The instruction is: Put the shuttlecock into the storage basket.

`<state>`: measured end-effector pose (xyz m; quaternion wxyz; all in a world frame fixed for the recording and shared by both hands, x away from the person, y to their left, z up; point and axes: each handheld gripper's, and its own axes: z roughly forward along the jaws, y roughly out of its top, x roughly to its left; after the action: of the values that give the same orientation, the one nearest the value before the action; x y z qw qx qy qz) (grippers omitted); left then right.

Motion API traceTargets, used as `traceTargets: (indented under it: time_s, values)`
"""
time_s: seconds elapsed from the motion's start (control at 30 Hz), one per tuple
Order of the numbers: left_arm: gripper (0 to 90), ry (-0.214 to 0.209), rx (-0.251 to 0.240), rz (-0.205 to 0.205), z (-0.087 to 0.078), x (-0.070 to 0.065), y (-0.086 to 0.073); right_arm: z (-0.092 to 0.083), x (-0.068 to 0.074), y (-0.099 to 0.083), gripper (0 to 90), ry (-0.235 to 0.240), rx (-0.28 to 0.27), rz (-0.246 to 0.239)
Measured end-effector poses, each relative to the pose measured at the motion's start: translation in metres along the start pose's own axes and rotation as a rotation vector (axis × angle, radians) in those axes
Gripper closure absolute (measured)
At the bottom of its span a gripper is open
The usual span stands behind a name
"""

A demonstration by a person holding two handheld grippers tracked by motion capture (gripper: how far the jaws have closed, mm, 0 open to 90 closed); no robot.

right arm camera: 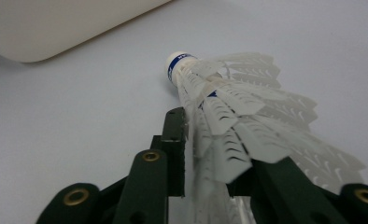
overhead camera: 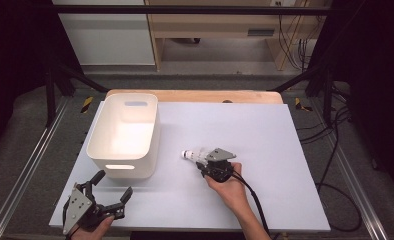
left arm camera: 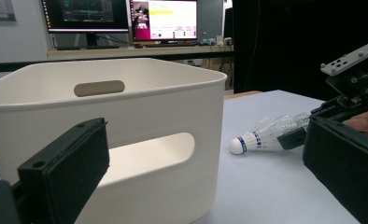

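A white plastic shuttlecock (overhead camera: 191,155) with a blue-banded cork lies on its side on the pale table top (overhead camera: 255,125), cork pointing left toward the bin. My right gripper (overhead camera: 201,160) is shut on its skirt; in the right gripper view the two black jaws clamp the skirt (right arm camera: 229,112) from either side. In the left gripper view the shuttlecock (left arm camera: 261,136) lies to the right of the bin, with the right gripper (left arm camera: 292,137) on its skirt. My left gripper (overhead camera: 114,184) rests at the front left of the table, jaws wide open with nothing between them.
A white plastic bin (overhead camera: 101,131) with cut-out handles stands left of centre, open side up, just beyond the left gripper. The bin's near wall (left arm camera: 149,107) is close in front of the left jaws. Monitors and a dark curtain stand beyond the table.
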<state>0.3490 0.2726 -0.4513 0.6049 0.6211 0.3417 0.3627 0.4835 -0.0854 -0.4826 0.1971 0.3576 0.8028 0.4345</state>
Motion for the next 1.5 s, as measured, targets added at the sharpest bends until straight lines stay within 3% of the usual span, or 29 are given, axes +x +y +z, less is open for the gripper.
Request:
traceTargets:
  time_s: [0.33, 0.57, 1.07, 1.5]
  values:
    - [0.6, 0.0, 0.0, 0.0, 0.0, 0.0, 0.0, -0.001, -0.003, 0.001, 85.0, -0.002, -0.015, 0.009]
    - [0.6, 0.0, 0.0, -0.001, 0.0, 0.0, 0.0, -0.002, -0.006, 0.001, 87.2, 0.028, -0.014, 0.04]
    - [0.6, 0.002, 0.0, 0.0, 0.0, 0.001, 0.0, -0.01, -0.007, 0.004, 89.1, 0.06, -0.022, 0.012]
    - [0.7, 0.002, 0.002, 0.008, 0.0, 0.0, 0.0, -0.033, -0.008, 0.026, 89.2, 0.071, -0.041, -0.026]
